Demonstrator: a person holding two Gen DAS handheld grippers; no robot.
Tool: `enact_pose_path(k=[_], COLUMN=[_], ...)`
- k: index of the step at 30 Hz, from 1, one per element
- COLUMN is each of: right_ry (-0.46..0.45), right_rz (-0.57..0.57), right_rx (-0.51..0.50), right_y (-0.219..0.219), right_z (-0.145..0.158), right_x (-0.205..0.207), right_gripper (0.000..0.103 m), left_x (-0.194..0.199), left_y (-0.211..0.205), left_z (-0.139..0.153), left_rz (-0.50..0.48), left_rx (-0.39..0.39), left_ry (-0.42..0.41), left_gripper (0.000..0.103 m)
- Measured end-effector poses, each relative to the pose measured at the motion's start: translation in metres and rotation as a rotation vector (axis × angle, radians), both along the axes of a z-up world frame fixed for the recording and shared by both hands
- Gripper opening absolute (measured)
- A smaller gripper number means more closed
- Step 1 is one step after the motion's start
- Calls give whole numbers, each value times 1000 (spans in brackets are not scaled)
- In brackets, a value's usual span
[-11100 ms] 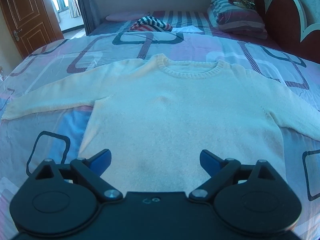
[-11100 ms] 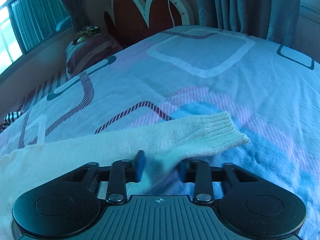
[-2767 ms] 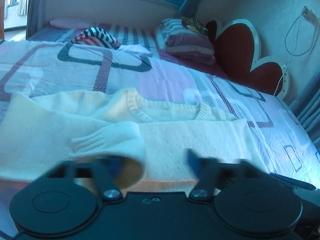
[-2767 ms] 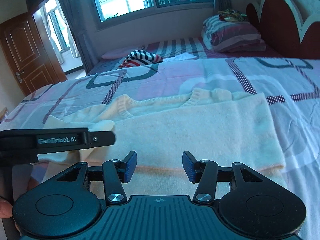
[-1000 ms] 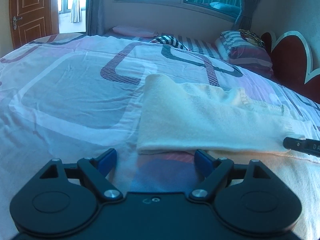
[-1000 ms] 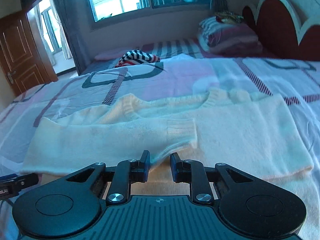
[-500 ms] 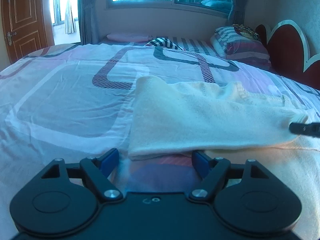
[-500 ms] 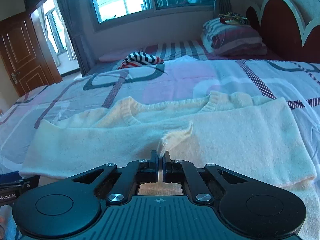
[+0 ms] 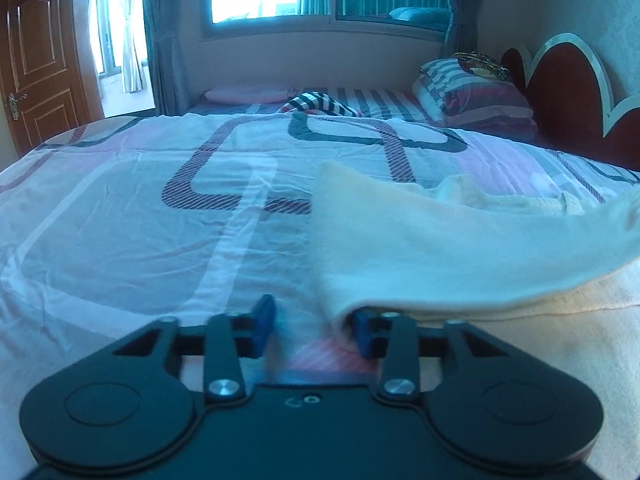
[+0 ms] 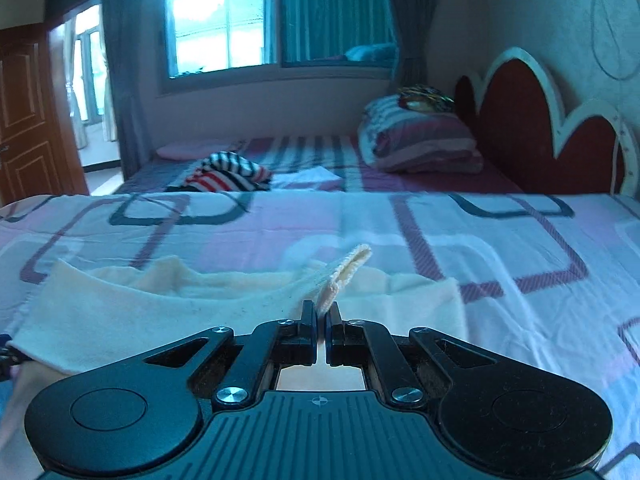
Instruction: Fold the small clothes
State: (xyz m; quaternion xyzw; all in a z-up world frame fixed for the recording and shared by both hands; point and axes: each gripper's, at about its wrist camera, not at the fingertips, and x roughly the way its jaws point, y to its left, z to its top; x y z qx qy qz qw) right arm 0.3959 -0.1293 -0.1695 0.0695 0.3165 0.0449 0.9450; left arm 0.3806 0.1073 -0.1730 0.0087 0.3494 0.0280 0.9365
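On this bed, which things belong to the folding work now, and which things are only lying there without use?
Belong to the job:
- cream sweater
- its sleeve cuff, pinched in the right gripper
- left gripper, jaws just closing at the sweater's folded corner

Only lying about:
- striped garment
- striped pillow
- pink cushion
- patterned bedspread, the work surface only

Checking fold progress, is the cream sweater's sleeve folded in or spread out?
Folded in: the sleeve lies across the sweater's body, cuff pinched by the right gripper.
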Motion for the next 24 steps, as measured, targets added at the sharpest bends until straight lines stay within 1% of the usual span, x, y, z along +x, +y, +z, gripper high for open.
enact_pose_path(k=[2, 6, 7, 9, 11, 12, 16, 19, 21, 22, 23, 24], right_ry=[27, 80, 96, 126, 156, 152, 119, 156, 157, 161, 163, 167], right_rz=[-31, -87, -100, -105, -94, -96, -131, -129, -116, -119, -130, -145], right_rx=[10, -3, 9, 20, 13, 18, 23, 17, 13, 32, 57, 79], right_y=[-13, -30, -33, -39, -40, -41, -47, -49, -49, -52, -56, -61], right_z=[-8, -23, -27, -34, -41, -41, -33, -40, -39, -37, -36, -35], right_x=[-1, -2, -2, -6, -5, -7, -14, -13, -13, -13, -14, -14], right_gripper=[3, 3, 3, 3, 3, 3, 3, 3, 3, 3, 3, 3], left_x=[-2, -5, -5, -4, -2, -3, -7, -8, -10, -11, -11, -12], left_y=[-3, -11, -13, -15, -11, -10, -11, -16, -15, -15, -14, -13], left_z=[1, 2, 2, -1, -4, -4, 3, -1, -2, -1, 0, 2], left_rz=[-10, -37, -44, -48, -35, -28, -29, -48, -49, -52, -50, -47], left_rx=[8, 16, 23, 34, 16, 9, -13, 7, 13, 21, 30, 33], left_ry=[-5, -13, -14, -2, 12, 9, -6, 17, 25, 28, 31, 37], left_gripper=[29, 28, 25, 23, 22, 22, 15, 14, 16, 20, 26, 28])
